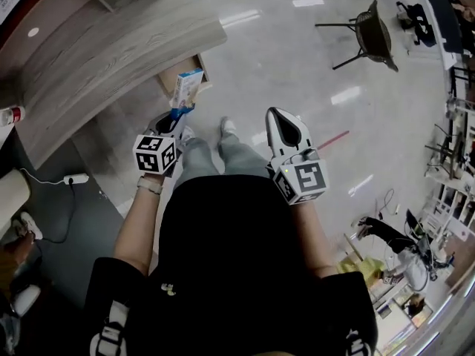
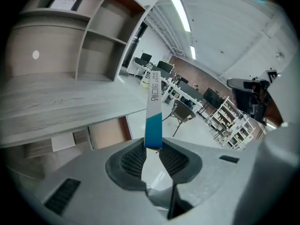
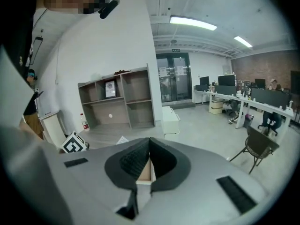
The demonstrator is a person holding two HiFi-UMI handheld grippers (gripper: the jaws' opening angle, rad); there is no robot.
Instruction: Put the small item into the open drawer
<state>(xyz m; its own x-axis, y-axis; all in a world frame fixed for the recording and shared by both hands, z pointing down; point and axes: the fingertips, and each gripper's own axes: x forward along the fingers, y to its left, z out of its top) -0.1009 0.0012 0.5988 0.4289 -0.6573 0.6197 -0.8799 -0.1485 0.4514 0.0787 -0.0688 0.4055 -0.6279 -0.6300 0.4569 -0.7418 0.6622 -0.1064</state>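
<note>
A small flat box (image 1: 187, 86), white above and blue below, stands up out of my left gripper (image 1: 177, 116), which is shut on its lower blue end. In the left gripper view the box (image 2: 153, 108) shows edge-on between the dark pads (image 2: 133, 159). Just beyond it in the head view, the open drawer (image 1: 169, 75) with its wood-coloured inside juts out from under the curved counter (image 1: 111, 47). My right gripper (image 1: 276, 116) is held level at the right of my legs, its jaws shut with nothing between them. In the right gripper view its tips (image 3: 150, 143) meet.
A wall shelf unit (image 3: 117, 100) stands past the counter. A dark chair (image 1: 373, 32) is on the shiny floor at the far right, with a red tape mark (image 1: 334, 139) closer in. A power strip (image 1: 75, 178) lies on the dark mat at the left. Desks and racks line the right edge.
</note>
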